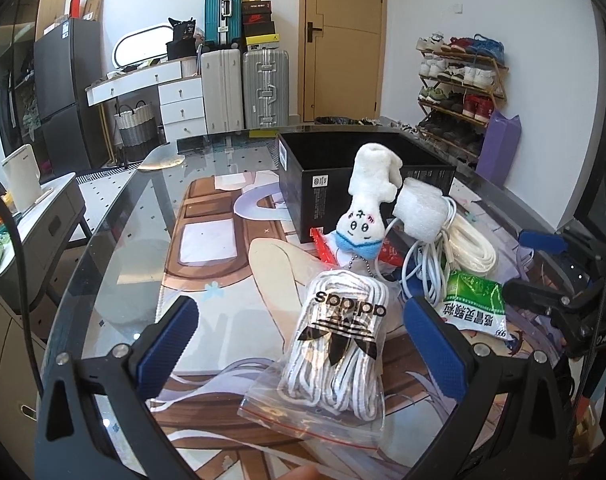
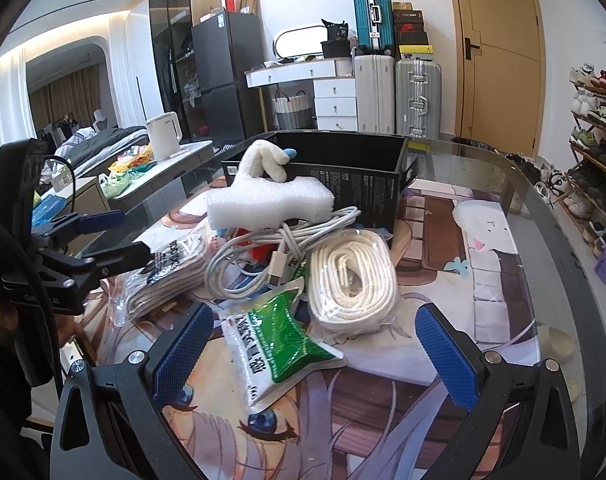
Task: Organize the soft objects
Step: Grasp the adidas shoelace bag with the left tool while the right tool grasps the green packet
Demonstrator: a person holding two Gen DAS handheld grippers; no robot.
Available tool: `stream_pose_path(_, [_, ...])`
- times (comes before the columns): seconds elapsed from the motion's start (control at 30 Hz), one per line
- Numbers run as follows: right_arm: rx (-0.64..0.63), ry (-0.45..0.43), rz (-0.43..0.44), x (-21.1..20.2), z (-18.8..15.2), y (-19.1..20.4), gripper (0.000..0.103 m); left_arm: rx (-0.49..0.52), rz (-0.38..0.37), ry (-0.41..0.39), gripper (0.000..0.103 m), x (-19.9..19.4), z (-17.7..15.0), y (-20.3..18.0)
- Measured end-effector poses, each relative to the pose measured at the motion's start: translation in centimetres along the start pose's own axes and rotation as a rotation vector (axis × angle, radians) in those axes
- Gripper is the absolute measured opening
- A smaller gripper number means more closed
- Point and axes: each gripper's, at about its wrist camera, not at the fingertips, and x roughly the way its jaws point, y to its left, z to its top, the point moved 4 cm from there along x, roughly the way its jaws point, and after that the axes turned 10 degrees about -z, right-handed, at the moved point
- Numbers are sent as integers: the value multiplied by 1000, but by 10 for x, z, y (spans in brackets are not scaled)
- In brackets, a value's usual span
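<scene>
Glass tabletop [image 1: 115, 240] over an anime-print mat carries our pile beside the black box [image 1: 303, 184]. We hold the left gripper [image 1: 303, 340] wide around the bagged Adidas laces [image 1: 343, 344], and the right gripper [image 2: 315, 348] wide, the green-and-white packet [image 2: 279, 340] between its fingers, the white cord coil [image 2: 353, 280] just beyond.

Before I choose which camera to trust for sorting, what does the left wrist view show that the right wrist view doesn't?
Only the left wrist view shows the plush toy's face, the red packet and the full Adidas logo on the bagged laces between the open left tongs.

Only the right wrist view shows the cable's plug end and the whole white rope coil.

Both show the black box, foam block, green-and-white sachet and open right tongs.
</scene>
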Motion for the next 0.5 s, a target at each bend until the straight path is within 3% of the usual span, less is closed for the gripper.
stream_pose_path(0.17, [-23, 31, -40, 6, 4, -4, 103, 23, 9, 33, 103, 5, -4, -1])
stream_pose_path(0.5, [-14, 117, 35, 17, -13, 9, 103, 11, -5, 101, 103, 18, -14, 0])
